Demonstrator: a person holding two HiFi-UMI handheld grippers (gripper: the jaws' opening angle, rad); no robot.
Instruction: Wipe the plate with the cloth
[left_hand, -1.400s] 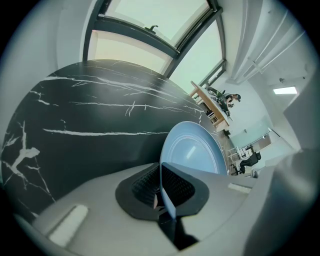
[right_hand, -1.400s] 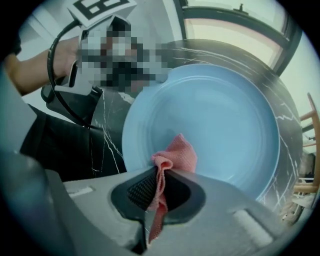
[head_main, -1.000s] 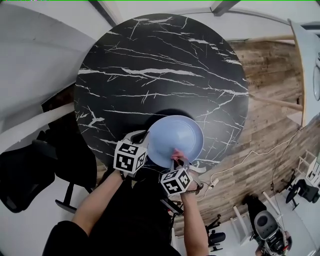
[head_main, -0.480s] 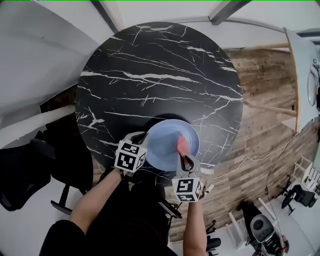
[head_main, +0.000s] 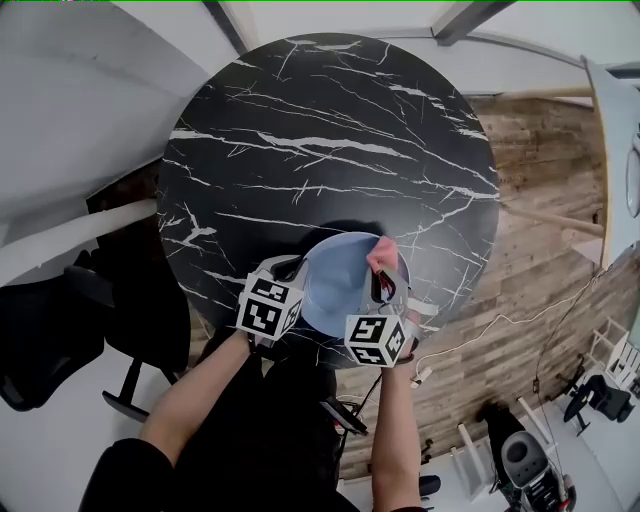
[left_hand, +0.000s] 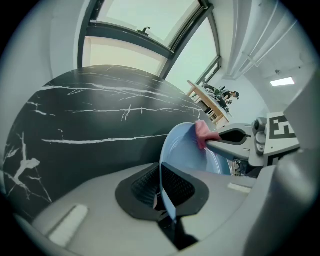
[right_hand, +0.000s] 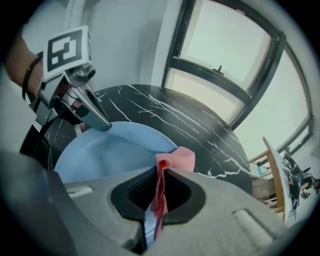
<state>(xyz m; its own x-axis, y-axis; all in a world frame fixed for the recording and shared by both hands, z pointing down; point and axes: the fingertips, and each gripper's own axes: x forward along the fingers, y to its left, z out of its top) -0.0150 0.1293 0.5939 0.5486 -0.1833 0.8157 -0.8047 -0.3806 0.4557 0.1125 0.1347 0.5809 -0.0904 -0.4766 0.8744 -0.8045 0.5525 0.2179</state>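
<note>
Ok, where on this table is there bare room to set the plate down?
Bare marble table runs from the plate to the far rim and out both sides. Crowded only at the near edge, where the left gripper clamps the plate and the right gripper holds the cloth against it.

No words, numbers or brand names can be read anywhere in these views. The only printed marks are black-and-white square code patterns. They sit on the left marker cube (head_main: 270, 307), mounted on the left gripper (head_main: 292, 268), and on the right marker cube (head_main: 376, 340), mounted on the right gripper (head_main: 385, 280). Each gripper view also catches one face of the other gripper's cube. The patterns spell no letters or figures.
</note>
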